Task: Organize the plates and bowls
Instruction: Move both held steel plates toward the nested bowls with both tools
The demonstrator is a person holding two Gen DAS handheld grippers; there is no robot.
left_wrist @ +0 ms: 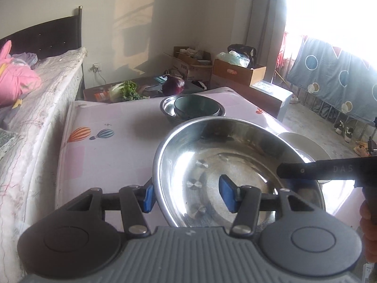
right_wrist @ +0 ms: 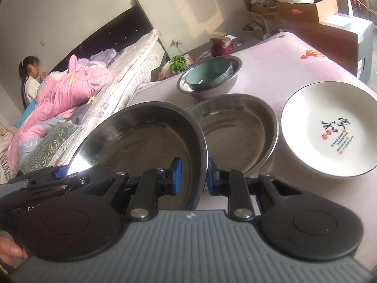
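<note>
A steel plate (left_wrist: 235, 165) is held between both grippers above the table. My left gripper (left_wrist: 187, 194) straddles its left rim, pads wide apart, not pressing it. My right gripper (right_wrist: 194, 179) straddles its right rim (right_wrist: 202, 141), the rim between the pads with a gap at the inner one; in the left wrist view it (left_wrist: 292, 173) reaches in from the right. A second steel plate (right_wrist: 235, 127) lies on the table beside a white plate with writing (right_wrist: 329, 127). Farther back a teal bowl (right_wrist: 208, 73) sits inside a steel bowl (right_wrist: 226, 87), also seen in the left wrist view (left_wrist: 195, 105).
The table has a pink balloon-print cloth (left_wrist: 106, 141). A bed with pink bedding (right_wrist: 70, 87) lies along the left, with a child (right_wrist: 29, 77) on it. Vegetables (left_wrist: 124, 90) and a red cabbage (left_wrist: 173, 85) lie beyond the table. Cardboard boxes (left_wrist: 238, 70) stand at the back.
</note>
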